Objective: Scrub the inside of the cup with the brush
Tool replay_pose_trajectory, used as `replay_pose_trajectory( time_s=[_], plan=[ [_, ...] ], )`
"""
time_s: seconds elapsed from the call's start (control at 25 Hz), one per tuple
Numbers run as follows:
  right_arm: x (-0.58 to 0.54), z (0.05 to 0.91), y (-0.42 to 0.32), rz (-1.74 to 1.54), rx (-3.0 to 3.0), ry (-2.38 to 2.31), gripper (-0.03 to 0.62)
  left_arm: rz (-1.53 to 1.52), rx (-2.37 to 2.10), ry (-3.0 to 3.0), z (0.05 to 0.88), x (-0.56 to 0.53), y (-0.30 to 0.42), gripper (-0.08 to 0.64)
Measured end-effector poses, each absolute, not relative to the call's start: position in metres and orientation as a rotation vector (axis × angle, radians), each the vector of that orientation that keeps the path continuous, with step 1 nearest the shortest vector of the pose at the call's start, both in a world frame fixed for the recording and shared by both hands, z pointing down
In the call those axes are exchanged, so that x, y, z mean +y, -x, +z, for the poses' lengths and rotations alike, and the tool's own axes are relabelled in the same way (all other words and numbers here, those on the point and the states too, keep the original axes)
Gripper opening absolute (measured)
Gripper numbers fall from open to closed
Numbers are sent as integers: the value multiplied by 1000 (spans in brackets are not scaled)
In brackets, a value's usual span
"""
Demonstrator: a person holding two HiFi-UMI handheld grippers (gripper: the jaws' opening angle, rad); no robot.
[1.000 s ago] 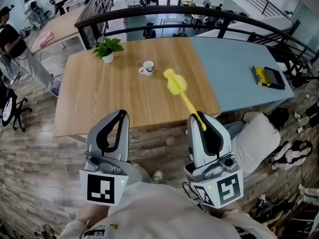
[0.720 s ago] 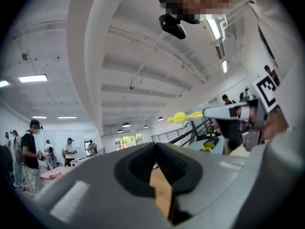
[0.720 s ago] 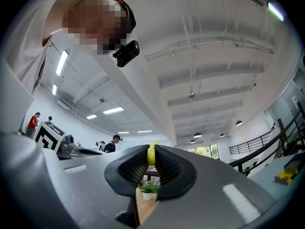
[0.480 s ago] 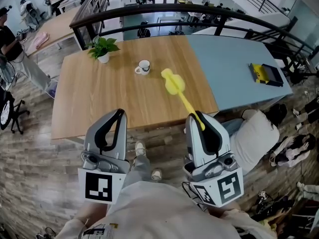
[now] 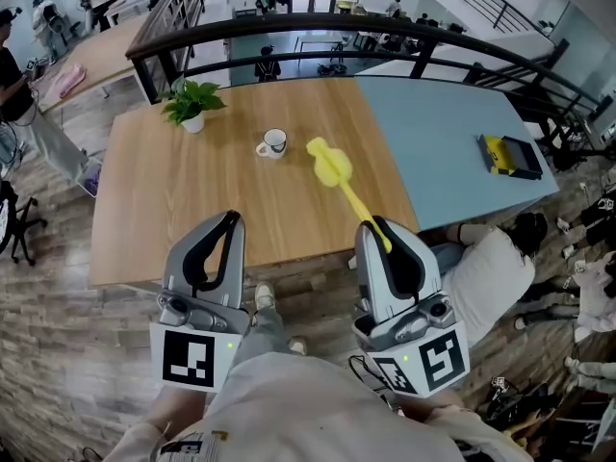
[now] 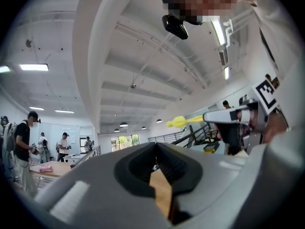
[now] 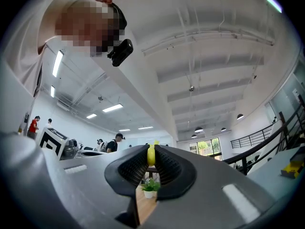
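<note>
While the wooden table [image 5: 173,200] sits lower and nearer in my head view than a second ago, both grippers keep their places in the frame. I take this as an approach to the table, not yet work.

Item, left gripper [image 5: 231,219]: jaws together, nothing between them. It is held upright in front of me, short of the table's near edge.

Item, right gripper [image 5: 376,227]: jaws clamped on the thin yellow handle of the brush [image 5: 332,165]. Its soft yellow head points forward and shows over the tabletop. My right gripper view has the handle pinched between the ribbed pads [image 7: 167,166].

Item, cup [image 5: 272,143]: white, upright on the table, handle to its left. It has drifted left and down in the frame. It stands up and left of the brush head and apart from it, with a potted plant [image 5: 192,104] further left.

Status, as I judge it: the brush is secured, the cup untouched, and scrubbing has not begun. The gap to the cup is narrowing. The left gripper would have to open before it could steady the cup.
</note>
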State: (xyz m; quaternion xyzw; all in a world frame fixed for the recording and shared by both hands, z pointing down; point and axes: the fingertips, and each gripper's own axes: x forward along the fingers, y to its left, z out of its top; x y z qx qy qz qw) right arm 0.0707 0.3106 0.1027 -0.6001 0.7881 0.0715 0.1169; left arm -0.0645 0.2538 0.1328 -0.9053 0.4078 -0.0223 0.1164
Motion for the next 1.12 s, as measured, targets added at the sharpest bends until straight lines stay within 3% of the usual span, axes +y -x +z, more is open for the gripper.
replay_pose_trajectory(
  time_s=[0.64,1.12],
  plan=[
    [163,101,-70,183,2354,1780,34,-102,1184,2708,138,102,61,3],
    [62,104,-40,133,2379,1767,34,-158,1218,2746,155,10,96,3]
  ],
)
